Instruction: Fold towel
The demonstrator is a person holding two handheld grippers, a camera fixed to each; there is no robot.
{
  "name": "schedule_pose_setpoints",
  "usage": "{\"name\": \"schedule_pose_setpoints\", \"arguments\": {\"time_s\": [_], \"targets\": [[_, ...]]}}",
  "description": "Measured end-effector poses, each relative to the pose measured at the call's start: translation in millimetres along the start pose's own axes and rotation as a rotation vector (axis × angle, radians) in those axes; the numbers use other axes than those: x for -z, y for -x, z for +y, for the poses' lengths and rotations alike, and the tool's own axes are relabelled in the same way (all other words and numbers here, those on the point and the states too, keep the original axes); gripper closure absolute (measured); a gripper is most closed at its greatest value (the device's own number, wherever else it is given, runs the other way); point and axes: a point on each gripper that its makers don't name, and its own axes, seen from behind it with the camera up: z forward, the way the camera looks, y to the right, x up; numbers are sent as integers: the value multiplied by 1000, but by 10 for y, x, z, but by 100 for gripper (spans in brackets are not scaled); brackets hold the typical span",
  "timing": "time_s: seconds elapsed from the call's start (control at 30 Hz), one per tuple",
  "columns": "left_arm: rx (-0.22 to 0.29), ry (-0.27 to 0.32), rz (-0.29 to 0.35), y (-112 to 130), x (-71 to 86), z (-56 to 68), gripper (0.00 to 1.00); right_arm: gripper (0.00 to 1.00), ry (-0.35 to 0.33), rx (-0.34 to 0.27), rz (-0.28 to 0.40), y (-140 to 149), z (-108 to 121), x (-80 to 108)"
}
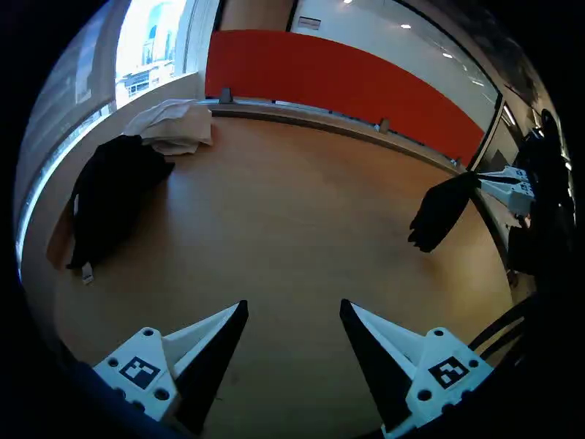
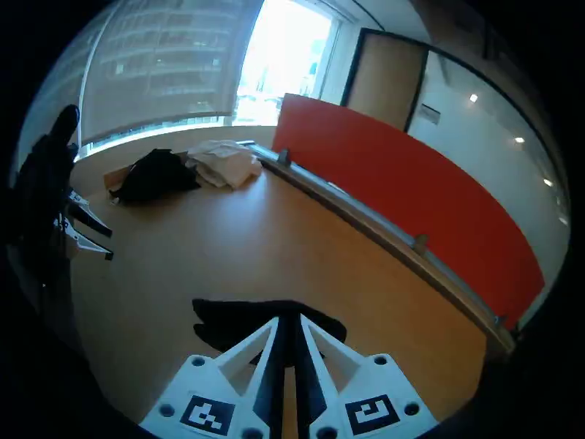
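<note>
Left gripper view: the left gripper (image 1: 292, 307) sits at the bottom of the frame, its jaws spread wide with nothing between them, above a bare stretch of the wooden table (image 1: 292, 219). At the right edge of the frame, the right gripper (image 1: 479, 181) pinches a black towel (image 1: 439, 212). The towel droops from the fingertips, its long axis running down and to the left toward the table.

Right gripper view: the right gripper's jaws are nearly closed at bottom centre, with the black towel caught between them and spreading out dark just beyond the tips. The left gripper appears at the left edge.

In the upper left of both views, well apart from both grippers, a dark cloth heap (image 1: 110, 194) lies beside a pale cloth (image 1: 172, 124). A red partition (image 1: 344, 80) runs along the table's far edge.

The towel lies to the right of the left gripper's open jaws, well apart. The free left gripper would likely need to swing right and take the hanging lower end.
</note>
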Motion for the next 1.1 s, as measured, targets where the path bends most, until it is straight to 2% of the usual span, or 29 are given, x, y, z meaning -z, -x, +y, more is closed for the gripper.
{"name": "schedule_pose_setpoints", "arguments": {"time_s": [0.47, 0.8, 1.1], "targets": [[-3, -12, -3, -70, -54, 107, 6, 94, 94, -56, -35, 507, 870, 412], [9, -19, -9, -88, -102, 264, 7, 94, 151, -68, -85, 1002, 1495, 758], [-1, -32, -13, -81, -121, 412, 7, 94, 185, -86, -130, 1457, 1950, 1004]]}}
